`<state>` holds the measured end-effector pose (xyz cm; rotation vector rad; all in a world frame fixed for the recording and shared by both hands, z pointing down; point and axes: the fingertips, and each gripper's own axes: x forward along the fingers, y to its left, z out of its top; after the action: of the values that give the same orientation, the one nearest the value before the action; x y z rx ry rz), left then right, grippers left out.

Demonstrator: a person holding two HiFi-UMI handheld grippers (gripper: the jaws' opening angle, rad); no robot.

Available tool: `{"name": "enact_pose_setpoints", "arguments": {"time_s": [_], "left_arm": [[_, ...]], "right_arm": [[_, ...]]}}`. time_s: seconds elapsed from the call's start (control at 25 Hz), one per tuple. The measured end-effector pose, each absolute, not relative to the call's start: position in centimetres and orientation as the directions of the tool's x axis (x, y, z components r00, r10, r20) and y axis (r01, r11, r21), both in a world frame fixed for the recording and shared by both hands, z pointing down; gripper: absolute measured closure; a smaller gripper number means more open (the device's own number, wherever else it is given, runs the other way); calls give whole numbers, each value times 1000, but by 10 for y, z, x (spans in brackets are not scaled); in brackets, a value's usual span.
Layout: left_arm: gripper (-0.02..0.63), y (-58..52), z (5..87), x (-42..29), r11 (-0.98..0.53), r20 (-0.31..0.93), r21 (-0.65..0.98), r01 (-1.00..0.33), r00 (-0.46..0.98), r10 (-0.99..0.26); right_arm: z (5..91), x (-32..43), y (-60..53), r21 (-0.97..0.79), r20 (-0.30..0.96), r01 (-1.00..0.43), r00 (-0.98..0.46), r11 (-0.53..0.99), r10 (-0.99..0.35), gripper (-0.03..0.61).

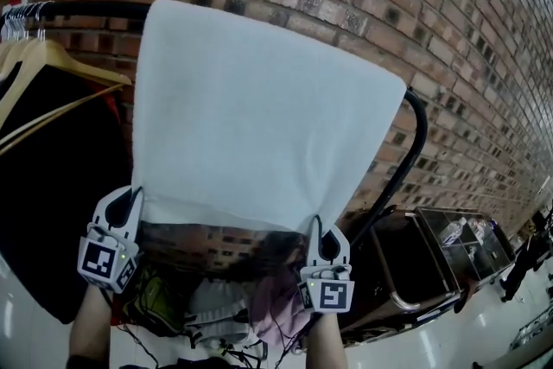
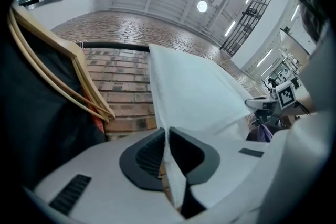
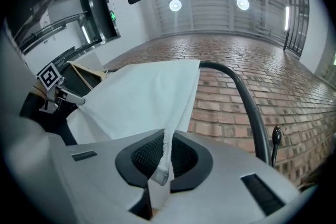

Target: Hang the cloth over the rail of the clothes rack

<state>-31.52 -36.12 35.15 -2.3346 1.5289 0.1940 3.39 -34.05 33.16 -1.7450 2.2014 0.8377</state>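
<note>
A white cloth [image 1: 259, 121] hangs spread flat over the black rail [image 1: 95, 9] of the clothes rack, in front of a brick wall. My left gripper [image 1: 131, 196] is shut on the cloth's lower left corner, and my right gripper [image 1: 316, 227] is shut on its lower right corner. In the left gripper view the cloth [image 2: 194, 97] runs up from between the jaws of the left gripper [image 2: 167, 150] to the rail [image 2: 113, 47]. In the right gripper view the cloth's edge [image 3: 168, 139] is pinched in the right gripper [image 3: 164, 157], beside the rail's curved end [image 3: 247, 97].
Wooden hangers [image 1: 52, 69] with dark garments [image 1: 47, 203] hang on the rail left of the cloth. The rail's curved black end [image 1: 413, 147] drops at the right. A brown trolley [image 1: 432, 259] stands lower right. Clothes [image 1: 216, 302] lie heaped below the cloth.
</note>
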Motion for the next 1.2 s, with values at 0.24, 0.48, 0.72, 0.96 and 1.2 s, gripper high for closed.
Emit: {"name": "enact_pose_setpoints", "arguments": {"time_s": [0.24, 0.48, 0.72, 0.96, 1.2], "left_arm": [[574, -367, 383, -317, -367, -250, -183, -912, 404, -880], [574, -361, 382, -319, -368, -285, -165, -915, 402, -870], [479, -356, 385, -330, -330, -316, -168, -929, 368, -874], [321, -355, 415, -341, -321, -252, -154, -934, 351, -902], [321, -345, 432, -333, -352, -222, -142, -925, 376, -900]], "right_arm": [[361, 34, -348, 291, -459, -945, -276, 151, -844, 545], [364, 35, -346, 243, -475, -960, -242, 138, -846, 543], [367, 33, -345, 191, -479, -972, -214, 137, -851, 526], [389, 43, -342, 153, -433, -983, -161, 104, -887, 388], [411, 40, -326, 149, -409, -987, -117, 60, -905, 387]]}}
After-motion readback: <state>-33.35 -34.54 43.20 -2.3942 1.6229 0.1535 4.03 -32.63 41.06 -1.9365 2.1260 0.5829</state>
